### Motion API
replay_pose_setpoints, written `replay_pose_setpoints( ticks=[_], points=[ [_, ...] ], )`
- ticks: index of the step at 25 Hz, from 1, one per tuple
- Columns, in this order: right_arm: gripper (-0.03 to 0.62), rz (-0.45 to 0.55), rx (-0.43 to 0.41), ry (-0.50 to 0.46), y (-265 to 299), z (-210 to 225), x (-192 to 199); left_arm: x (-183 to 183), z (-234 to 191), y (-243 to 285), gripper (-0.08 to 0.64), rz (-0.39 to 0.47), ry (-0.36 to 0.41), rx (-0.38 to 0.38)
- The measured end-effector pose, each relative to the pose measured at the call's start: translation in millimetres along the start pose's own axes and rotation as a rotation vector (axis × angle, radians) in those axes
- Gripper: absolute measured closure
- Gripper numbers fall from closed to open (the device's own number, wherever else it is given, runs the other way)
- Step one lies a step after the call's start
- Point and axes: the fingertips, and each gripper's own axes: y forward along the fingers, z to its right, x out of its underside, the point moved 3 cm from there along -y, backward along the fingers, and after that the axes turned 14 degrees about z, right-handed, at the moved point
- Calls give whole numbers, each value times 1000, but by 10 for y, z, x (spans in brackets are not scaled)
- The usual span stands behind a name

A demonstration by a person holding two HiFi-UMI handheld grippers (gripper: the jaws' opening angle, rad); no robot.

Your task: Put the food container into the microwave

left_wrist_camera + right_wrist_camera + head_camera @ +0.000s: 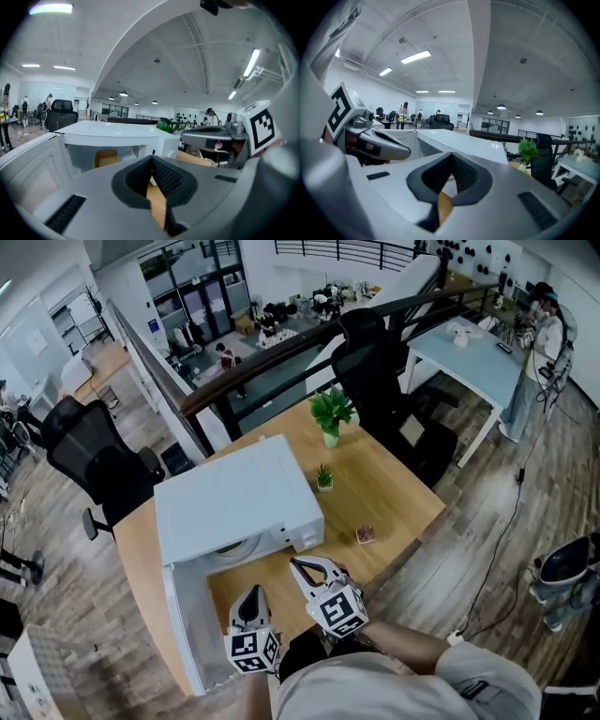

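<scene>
The white microwave stands on the wooden table with its door swung open to the left. In the left gripper view a tan shape shows inside the cavity; I cannot tell whether it is the food container. A small reddish container lies on the table right of the microwave. My left gripper is shut and empty in front of the open cavity. My right gripper is beside it, also shut and empty, short of the microwave's front right corner.
A tall green plant and a small potted plant stand on the table behind the microwave. Black office chairs are around the table. The table's right edge runs close to the reddish container.
</scene>
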Motion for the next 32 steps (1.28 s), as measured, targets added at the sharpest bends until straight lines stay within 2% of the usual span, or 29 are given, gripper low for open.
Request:
replay_pose_setpoints(
  ticks=[6,9,15,24,32],
  points=[
    [589,105,52,-14,-3,221,-427,-472,70,174,548,108,39,39],
    [589,110,51,-31,-21,322,-622,-668,80,249,548,156,51,43],
    [589,190,84,-9,-1,447,-810,-973,66,336,548,247,55,8],
    [589,176,61,-68,115,475,-976,-1110,83,424,548,282,42,18],
    [589,196,64,-51,191,467,-956,-1106,12,437,548,285,37,6]
  ],
)
